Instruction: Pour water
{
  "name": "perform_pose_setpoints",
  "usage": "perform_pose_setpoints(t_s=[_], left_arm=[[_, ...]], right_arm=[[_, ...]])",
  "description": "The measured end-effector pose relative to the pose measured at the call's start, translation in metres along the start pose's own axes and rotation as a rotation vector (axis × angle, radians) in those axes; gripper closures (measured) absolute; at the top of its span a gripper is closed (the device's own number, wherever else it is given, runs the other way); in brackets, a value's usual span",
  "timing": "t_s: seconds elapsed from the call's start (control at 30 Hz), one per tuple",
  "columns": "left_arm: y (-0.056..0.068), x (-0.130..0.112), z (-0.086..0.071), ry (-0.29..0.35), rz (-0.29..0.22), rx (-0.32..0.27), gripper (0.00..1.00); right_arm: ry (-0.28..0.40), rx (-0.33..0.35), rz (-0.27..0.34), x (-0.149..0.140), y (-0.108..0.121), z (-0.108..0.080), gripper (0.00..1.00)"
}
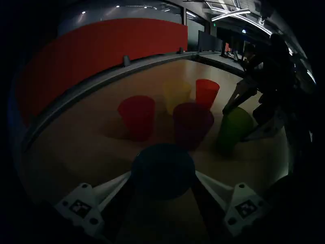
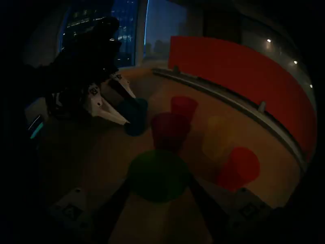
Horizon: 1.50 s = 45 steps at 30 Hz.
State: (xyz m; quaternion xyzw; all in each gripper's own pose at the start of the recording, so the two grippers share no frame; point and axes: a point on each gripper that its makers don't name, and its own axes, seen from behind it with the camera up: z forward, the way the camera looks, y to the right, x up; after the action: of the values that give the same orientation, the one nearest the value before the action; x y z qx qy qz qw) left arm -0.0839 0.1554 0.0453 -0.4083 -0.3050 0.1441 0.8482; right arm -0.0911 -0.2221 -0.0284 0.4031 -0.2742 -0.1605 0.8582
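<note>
Across both views the light is low, and we cannot see into any cup, so no contents are recorded for any of them. The yellow cup (image 1: 176, 95) is faint against the table (image 1: 81, 142). We cannot tell whether the two held cups rest on the table or hang just above it.

1. Blue cup (image 1: 162, 166): sits at the near edge of the left gripper view, clamped by the left hand-held gripper (image 1: 162, 175) with one finger pressing each side. Its lower part is cut off from us.
2. Green cup (image 2: 158, 173): gripped the same way by the right hand-held gripper (image 2: 159, 185). In the left gripper view it sits at the right of the group, between two pale fingers.
3. Dark red cup (image 1: 193, 124): stands free at the centre, between the two held cups.
4. Red cup (image 1: 138, 116): stands free, left of the dark red one in the left gripper view.
5. Yellow cup: stands behind the dark red one.
6. Orange-red cup (image 1: 207, 92): just beside the yellow cup.

Backdrop: a red wall panel (image 1: 101, 44) beyond the table's far edge.
</note>
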Motion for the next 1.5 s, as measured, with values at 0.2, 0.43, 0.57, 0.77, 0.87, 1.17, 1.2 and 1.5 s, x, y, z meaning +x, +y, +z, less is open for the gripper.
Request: perform_pose_setpoints(t_s=[0.2, 0.43, 0.57, 0.77, 0.87, 1.17, 1.2, 1.5], left_arm=[[0.000, 0.000, -0.001, -0.001, 0.000, 0.000, 0.15], [0.005, 0.000, -0.006, 0.003, -0.004, -0.007, 0.15], [0.008, 0.004, -0.015, 0.019, -0.008, -0.005, 0.15], [0.011, 0.022, -0.038, 0.079, -0.011, 0.021, 0.15], [0.013, 0.031, -0.052, 0.111, -0.003, 0.043, 0.15], [0.015, 0.060, -0.092, 0.213, -0.001, 0.104, 0.15], [0.015, 0.063, -0.097, 0.224, -0.001, 0.110, 0.15], [0.013, 0.087, -0.133, 0.327, -0.018, 0.140, 0.15]], right_arm=[[0.003, 0.001, -0.005, 0.001, -0.002, 0.001, 0.01], [0.027, 0.001, 0.006, 0.008, -0.003, -0.005, 0.01], [0.048, -0.003, 0.012, 0.017, -0.003, -0.012, 0.01], [0.094, -0.012, 0.013, 0.036, -0.005, -0.027, 0.01], [0.116, -0.016, 0.006, 0.047, -0.008, -0.035, 0.01], [0.197, -0.025, -0.011, 0.084, -0.017, -0.057, 0.01], [0.206, -0.026, -0.012, 0.087, -0.018, -0.059, 0.00], [0.297, -0.021, 0.001, 0.121, -0.029, -0.077, 0.00]])
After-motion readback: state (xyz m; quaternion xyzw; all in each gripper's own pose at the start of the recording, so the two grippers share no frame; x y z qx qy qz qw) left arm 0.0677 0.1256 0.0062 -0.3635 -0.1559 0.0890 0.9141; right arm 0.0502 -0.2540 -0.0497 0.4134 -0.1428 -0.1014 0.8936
